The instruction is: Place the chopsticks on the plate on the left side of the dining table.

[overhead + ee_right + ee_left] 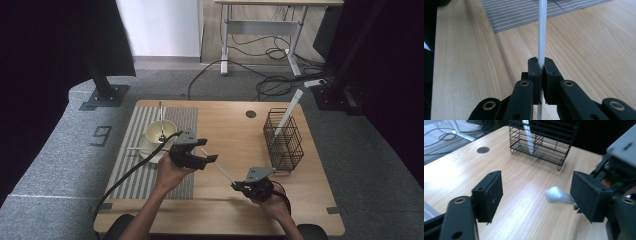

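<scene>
Right gripper (541,68) is clamped tight on a thin white stick (542,30), pointing it out ahead so the left gripper (536,195), jaws wide apart, can probably take its far tip (556,195) above the bench (235,135).

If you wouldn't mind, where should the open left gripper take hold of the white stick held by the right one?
Probably the free upper end of the white stick, from the left gripper's side, jaws across its thin shaft; the right gripper already clamps the lower end.
</scene>
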Demonstrator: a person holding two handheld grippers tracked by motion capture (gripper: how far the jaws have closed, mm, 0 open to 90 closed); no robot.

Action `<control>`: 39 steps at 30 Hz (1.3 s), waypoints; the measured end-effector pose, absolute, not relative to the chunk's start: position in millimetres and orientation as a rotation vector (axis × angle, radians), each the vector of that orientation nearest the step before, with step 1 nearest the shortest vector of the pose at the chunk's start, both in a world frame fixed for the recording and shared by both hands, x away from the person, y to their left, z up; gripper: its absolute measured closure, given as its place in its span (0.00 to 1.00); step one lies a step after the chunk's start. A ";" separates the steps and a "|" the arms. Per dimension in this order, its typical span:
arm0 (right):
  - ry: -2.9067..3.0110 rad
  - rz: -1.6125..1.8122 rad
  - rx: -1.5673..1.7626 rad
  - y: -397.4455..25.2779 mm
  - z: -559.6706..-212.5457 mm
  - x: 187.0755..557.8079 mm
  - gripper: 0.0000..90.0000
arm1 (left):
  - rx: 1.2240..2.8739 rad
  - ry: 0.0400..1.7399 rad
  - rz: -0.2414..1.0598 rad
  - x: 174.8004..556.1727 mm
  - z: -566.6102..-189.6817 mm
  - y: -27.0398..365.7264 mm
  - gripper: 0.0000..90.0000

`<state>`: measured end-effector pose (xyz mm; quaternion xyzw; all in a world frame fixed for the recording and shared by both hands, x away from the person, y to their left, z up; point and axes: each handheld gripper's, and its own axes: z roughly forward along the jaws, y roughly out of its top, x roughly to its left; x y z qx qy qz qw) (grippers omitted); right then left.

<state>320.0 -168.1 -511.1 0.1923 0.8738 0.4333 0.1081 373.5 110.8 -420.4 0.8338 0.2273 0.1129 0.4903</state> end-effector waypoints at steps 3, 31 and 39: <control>2.566 1.273 0.571 -170.6 -509.8 319.5 0.95 | 2.019 0.559 0.290 374.6 -425.8 112.9 0.28; 2.601 1.214 0.578 -183.0 -497.6 320.5 0.95 | 2.042 0.585 0.225 378.3 -445.9 134.0 0.28; 2.701 1.124 0.539 -185.1 -497.6 329.0 0.95 | 2.216 0.483 0.203 368.3 -464.1 121.8 0.21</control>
